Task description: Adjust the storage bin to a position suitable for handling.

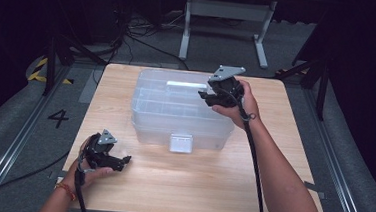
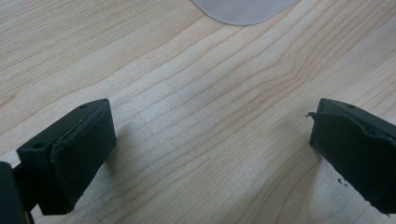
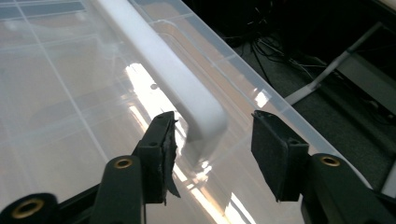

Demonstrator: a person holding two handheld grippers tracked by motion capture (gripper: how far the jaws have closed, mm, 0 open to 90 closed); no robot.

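Note:
A clear plastic storage box [image 1: 175,110] with a closed lid stands in the middle of the wooden table [image 1: 185,186]. A long white handle [image 3: 173,79] runs along the lid. My right gripper [image 1: 206,95] hovers over the box's far right part. In the right gripper view it [image 3: 212,140] is open, its jaws on either side of the handle's end without touching it. My left gripper [image 1: 123,161] is low over the table's front left, clear of the box. It [image 2: 212,154] is open wide with only bare wood between the jaws.
A white latch [image 1: 180,142] hangs at the middle of the box's front wall; its rounded edge [image 2: 243,9] shows at the top of the left gripper view. Bare wood lies in front of the box. Beyond the table are dark floor, cables and a white frame [image 1: 227,18].

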